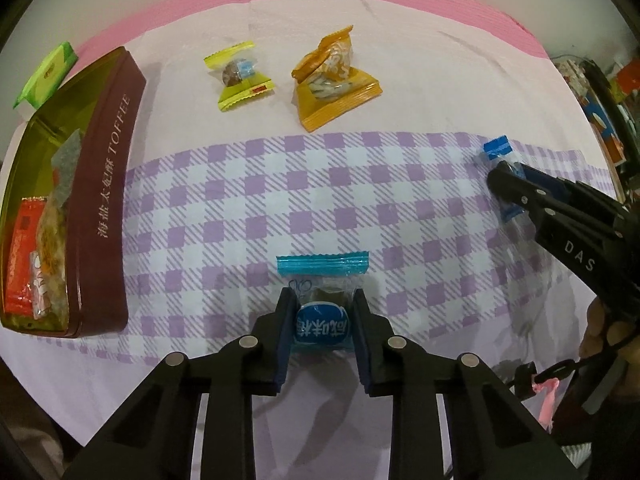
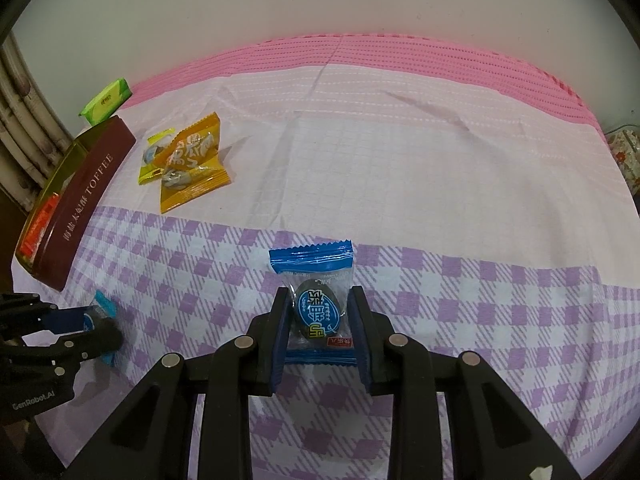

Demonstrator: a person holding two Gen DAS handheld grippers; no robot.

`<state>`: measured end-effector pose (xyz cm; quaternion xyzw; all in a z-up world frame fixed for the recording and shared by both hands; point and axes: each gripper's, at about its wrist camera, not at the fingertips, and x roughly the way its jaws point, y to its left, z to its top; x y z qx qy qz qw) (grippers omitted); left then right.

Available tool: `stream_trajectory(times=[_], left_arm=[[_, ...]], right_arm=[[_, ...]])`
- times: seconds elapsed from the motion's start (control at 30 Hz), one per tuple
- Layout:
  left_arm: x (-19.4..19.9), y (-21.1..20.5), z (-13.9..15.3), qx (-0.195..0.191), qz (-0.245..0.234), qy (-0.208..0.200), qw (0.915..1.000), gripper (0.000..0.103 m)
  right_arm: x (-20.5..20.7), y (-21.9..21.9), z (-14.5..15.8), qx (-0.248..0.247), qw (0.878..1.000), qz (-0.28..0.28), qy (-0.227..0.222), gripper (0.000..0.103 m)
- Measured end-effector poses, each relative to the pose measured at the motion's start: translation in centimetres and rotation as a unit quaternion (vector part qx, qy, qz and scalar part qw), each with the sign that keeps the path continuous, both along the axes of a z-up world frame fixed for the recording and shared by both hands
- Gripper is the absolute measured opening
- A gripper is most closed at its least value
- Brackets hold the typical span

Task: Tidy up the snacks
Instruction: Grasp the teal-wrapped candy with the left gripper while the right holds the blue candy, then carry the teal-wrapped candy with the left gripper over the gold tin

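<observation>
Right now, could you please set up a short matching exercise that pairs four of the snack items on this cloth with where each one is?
Things:
1. teal-edged candy
2. blue-edged candy
3. orange packet
4. red packet

Places:
A. inside the toffee tin
B. between the pads of the right tool
C. loose on the pale pink cloth, next to the yellow-wrapped candy
D. between the pads of the left tool

Pairs: 1-D, 2-B, 3-C, 4-A
</observation>
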<state>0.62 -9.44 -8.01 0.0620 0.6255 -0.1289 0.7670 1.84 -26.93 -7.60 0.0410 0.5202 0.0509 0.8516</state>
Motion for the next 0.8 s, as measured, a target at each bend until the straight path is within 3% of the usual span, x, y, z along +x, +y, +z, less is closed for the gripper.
stream_trajectory(times=[0.37,0.8], left_arm=[[-1.5,0.6,-0.1,-0.007,0.008,-0.007,0.9999,0.027],[0.6,3.0,2.8,-0.021,0.037,-0.027,0.9987,0.027]], right_arm=[[0.0,0.2,0.0,-0.001,1.000,-0.003,-0.001,0.028],[0.0,0.2,0.0,-0.004,1.000,-0.003,-0.002,0.028]])
